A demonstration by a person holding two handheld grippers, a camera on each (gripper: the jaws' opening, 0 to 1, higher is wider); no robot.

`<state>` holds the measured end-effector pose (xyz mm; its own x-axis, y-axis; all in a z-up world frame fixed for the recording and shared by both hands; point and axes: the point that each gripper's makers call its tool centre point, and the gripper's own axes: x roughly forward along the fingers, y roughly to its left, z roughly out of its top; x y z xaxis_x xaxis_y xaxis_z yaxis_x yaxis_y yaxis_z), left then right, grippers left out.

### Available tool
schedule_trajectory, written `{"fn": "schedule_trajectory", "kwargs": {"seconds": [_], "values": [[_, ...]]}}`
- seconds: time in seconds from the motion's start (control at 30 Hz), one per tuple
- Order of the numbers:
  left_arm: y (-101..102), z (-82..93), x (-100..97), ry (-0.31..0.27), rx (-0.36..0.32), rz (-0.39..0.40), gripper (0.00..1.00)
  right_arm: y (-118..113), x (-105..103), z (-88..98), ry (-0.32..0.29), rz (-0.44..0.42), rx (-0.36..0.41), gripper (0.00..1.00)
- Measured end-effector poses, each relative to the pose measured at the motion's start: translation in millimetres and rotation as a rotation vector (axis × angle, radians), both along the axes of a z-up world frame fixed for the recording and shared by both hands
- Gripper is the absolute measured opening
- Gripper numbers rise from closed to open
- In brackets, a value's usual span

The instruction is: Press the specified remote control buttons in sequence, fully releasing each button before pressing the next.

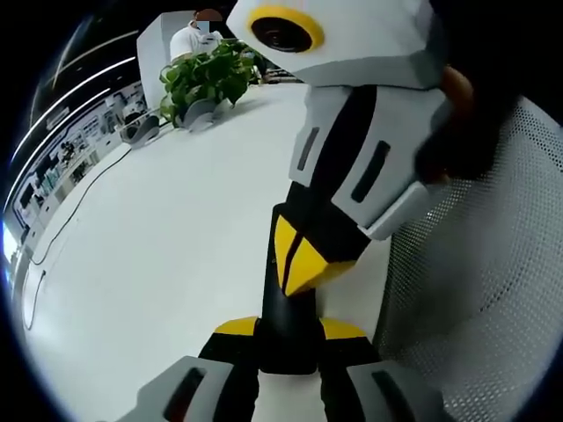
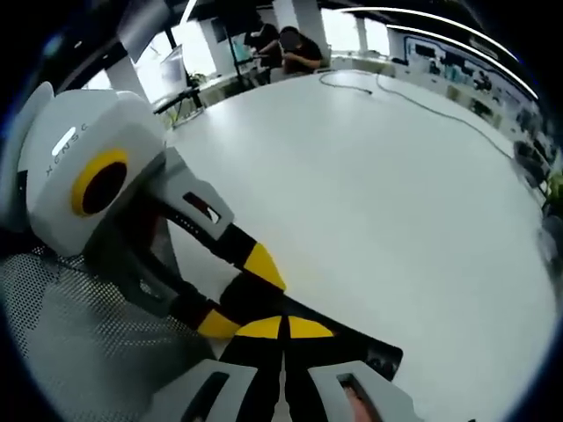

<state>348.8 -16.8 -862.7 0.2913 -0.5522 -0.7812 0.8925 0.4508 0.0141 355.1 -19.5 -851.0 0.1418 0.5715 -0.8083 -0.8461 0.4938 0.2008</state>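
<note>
The remote control (image 1: 286,330) is a slim black bar lying at the near edge of the white table (image 1: 158,255). In the left gripper view it stands on end between the left gripper's (image 1: 288,338) 2 yellow-tipped jaws, which press against its sides and clamp it. In the right gripper view the remote (image 2: 352,345) runs from the centre bottom out to the right, its far end carrying small buttons too blurred to read.

The right gripper (image 1: 295,268) comes into the left gripper view from above, its yellow tips brought together and resting on the remote's upper face. In its own view the right gripper (image 2: 283,330) shows both yellow tips side by side with only a thin seam between them, closed with nothing held, and touching the remote's top. The left gripper (image 2: 242,294) enters that view from the left, its yellow tips on either side of the remote's near end.

A white mesh chair back (image 1: 493,290) stands just beside the table edge, next to both grippers. Further off on the table, a leafy green plant (image 1: 207,79) sits in a pale pot, and a dark cable (image 2: 413,97) trails across the tabletop. At the table's far side, people (image 2: 295,48) sit, and shelving lines the room wall behind.
</note>
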Motion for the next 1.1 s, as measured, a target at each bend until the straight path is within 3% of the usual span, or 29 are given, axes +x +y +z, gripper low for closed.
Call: {"fn": "schedule_trajectory", "kwargs": {"seconds": [0.3,0.47,0.93,1.1], "values": [[-0.1,0.5,-0.5,0.002,0.003,0.002,0.25,0.0,-1.1,0.8,0.04,-0.029,0.012,0.0],[0.0,0.3,-0.6,0.005,-0.001,0.004,0.25,1.4,-3.0,-0.2,0.004,0.005,-0.004,0.0],[-0.1,-0.5,-1.3,0.015,0.007,0.018,0.25,1.0,-2.0,1.1,0.039,-0.02,-0.009,0.0],[-0.4,-0.4,-1.9,0.025,0.019,0.024,0.25,-0.4,7.9,14.1,0.045,-0.081,0.064,0.0]]}}
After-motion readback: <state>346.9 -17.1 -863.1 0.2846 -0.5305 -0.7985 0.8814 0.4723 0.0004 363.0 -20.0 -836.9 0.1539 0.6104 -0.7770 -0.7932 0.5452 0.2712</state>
